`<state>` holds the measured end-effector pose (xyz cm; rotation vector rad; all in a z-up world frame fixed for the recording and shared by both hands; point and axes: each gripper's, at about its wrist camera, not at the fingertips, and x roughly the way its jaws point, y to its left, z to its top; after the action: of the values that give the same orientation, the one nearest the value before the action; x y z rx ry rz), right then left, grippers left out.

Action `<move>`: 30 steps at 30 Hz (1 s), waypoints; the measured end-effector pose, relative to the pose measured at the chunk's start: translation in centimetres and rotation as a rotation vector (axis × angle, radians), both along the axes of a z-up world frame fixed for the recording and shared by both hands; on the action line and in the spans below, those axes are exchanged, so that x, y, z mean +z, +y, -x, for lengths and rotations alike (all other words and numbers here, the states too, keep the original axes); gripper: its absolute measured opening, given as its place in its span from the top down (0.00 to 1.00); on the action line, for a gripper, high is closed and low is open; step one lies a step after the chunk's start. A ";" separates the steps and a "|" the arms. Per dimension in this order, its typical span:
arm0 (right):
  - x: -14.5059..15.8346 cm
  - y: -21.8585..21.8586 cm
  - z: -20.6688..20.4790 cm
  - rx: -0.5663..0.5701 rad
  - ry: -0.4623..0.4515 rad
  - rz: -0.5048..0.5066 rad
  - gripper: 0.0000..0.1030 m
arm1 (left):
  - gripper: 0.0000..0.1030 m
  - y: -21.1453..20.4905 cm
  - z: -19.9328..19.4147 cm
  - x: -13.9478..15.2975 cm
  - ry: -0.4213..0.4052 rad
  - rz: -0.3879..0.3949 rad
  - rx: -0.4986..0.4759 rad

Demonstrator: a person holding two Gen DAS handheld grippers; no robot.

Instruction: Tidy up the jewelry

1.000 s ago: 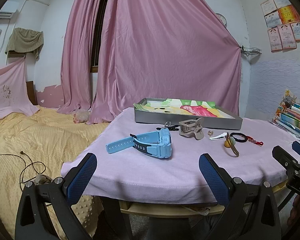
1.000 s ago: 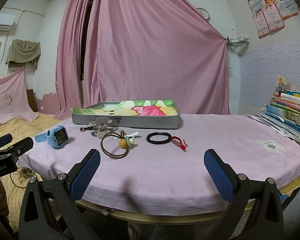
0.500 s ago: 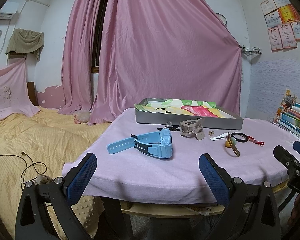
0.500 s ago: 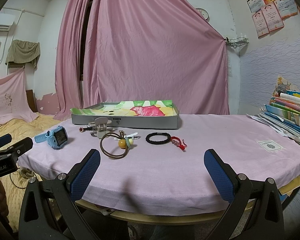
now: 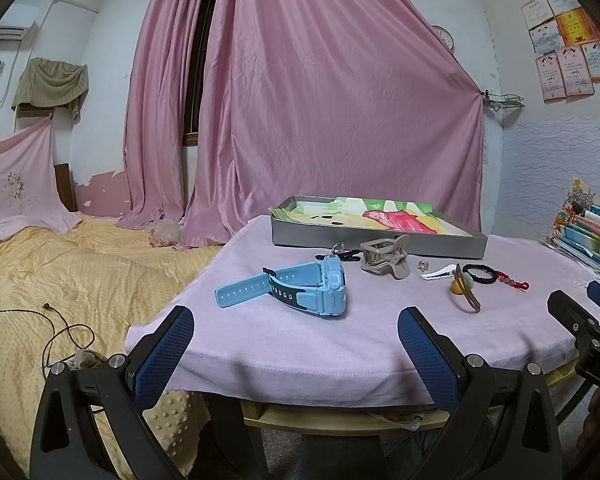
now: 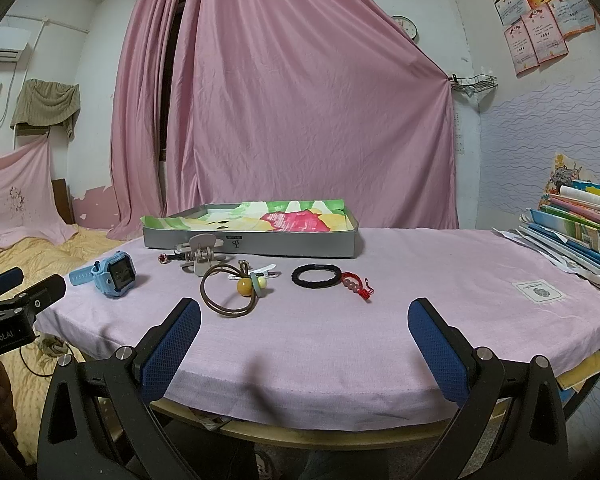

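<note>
Both tools, left (image 5: 294,334) and right (image 6: 304,326), gape wide and empty at the desk's (image 6: 420,280) near edge. The watch (image 5: 300,290) lies near-left, strap stretched leftward, before the tray (image 6: 256,236).

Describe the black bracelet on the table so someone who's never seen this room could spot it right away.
Start at the table under the pink cloth and find the grey tray at its back. In front of the tray's right end lies the black bracelet, a flat closed ring. Unlike the brown hair tie with beads to its left, it is plain matte black, and a red beaded cord sits against its right side.
</note>
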<state>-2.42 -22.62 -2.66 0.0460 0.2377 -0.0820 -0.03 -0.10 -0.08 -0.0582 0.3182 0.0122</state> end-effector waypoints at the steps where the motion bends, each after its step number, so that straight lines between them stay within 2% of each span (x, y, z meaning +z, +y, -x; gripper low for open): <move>1: 0.0 0.0 0.0 -0.001 -0.001 0.000 0.01 | 0.01 0.1 0.0 0.0 -0.002 -0.001 0.002; 30: 0.2 -0.3 0.0 -0.004 -0.002 -0.003 0.01 | 0.01 0.2 0.1 0.6 -0.008 -0.012 0.008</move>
<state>-2.41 -22.88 -2.50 0.0499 0.2355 -0.0854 -0.10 0.07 0.48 -0.0479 0.3098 0.0220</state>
